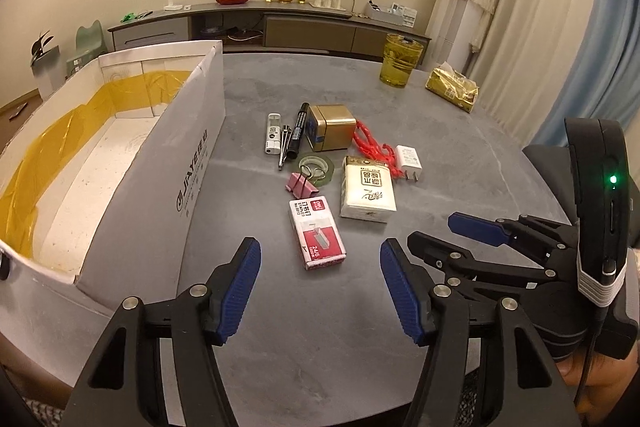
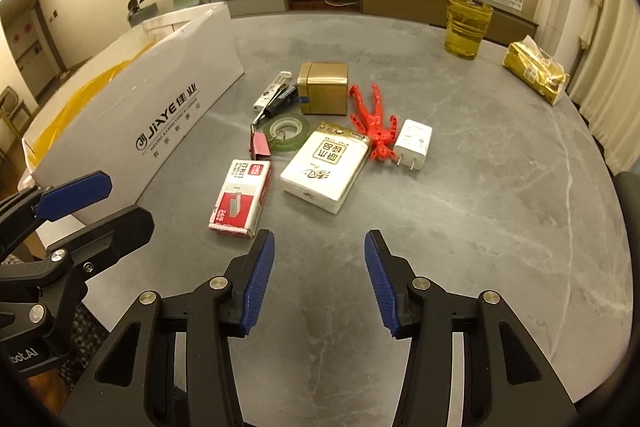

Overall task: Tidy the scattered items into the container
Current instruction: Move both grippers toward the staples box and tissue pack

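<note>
Near the box (image 1: 132,163) nothing's packed yet; both the left gripper (image 1: 320,287) and right gripper (image 2: 319,281) hover with jaws wide apart, so grabbing the staple box (image 1: 317,234) looks first.

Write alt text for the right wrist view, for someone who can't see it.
Open right tongs hover above a grey table before a cluster of small items: staple box, tissue pack, red figure, charger, tape, gold tin. A white box stands at left, the left tongs beside it.
</note>
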